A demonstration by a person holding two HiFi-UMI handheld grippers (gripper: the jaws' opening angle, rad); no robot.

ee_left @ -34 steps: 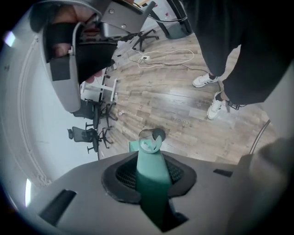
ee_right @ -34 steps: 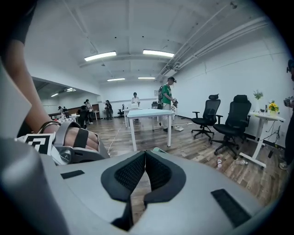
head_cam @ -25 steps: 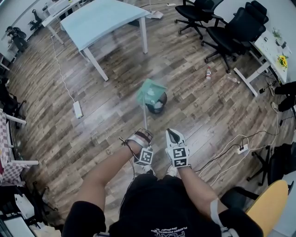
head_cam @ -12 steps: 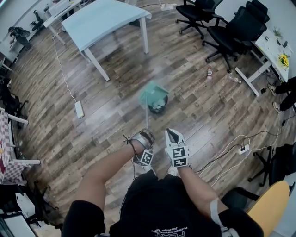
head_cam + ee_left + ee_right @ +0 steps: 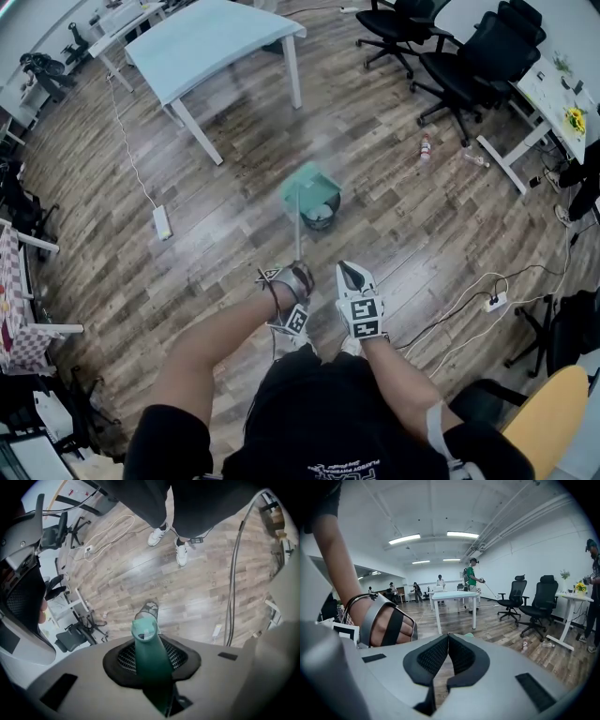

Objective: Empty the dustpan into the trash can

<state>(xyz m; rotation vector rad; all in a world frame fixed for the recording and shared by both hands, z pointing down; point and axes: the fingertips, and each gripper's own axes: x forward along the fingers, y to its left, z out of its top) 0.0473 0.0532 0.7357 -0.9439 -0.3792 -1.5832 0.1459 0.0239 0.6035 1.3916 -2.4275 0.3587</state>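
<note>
Left claw is clamped round the thin handle of the teal dustpan, and its own view confirms it: teal shaft squeezed right between the black pads, jaws only a little apart, nothing else in there. Out ahead on the wooden floor, the dustpan's head hangs over the black trash can, overlapping the can's rim on its far left side as the head view shows it; whether the pan touches the rim, can't tell from here. Something pale shows inside the can. Right claw is just beside the left one, carrying nothing, its two pads brought together at the tips with only floor beyond them. The left hand shows strapped into its claw in the right gripper view. Further off: a pale blue tabletop on white legs, black office chairs, a white power strip and a small bottle lying on the floor, well apart from the can
</note>
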